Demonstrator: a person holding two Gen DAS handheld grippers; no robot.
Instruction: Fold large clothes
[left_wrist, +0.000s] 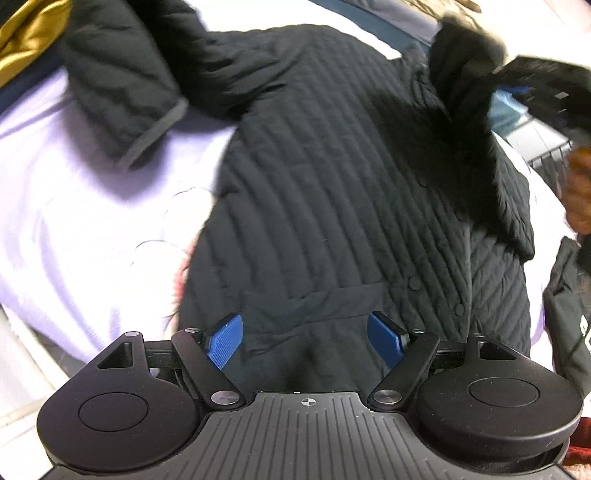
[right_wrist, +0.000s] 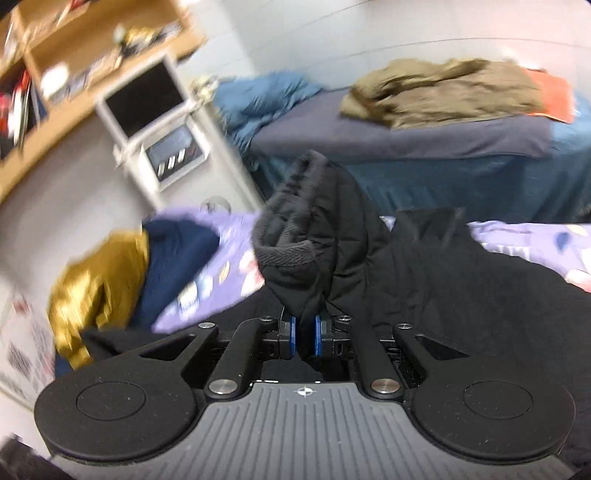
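Observation:
A black quilted jacket lies spread on a lilac bed sheet, one sleeve with a grey cuff flung to the upper left. My left gripper hovers open just above the jacket's hem and pocket flap, nothing between its blue pads. In the right wrist view my right gripper is shut on a bunched part of the jacket, a sleeve end with a dark knit cuff, lifted above the bed. In the left wrist view that lifted part shows blurred at the upper right, beside the right gripper's body.
A gold and navy garment lies at the bed's left end. A second bed across the room carries a tan garment and blue bedding. A white cabinet and wooden shelves stand at the left. A person's hand shows at the right edge.

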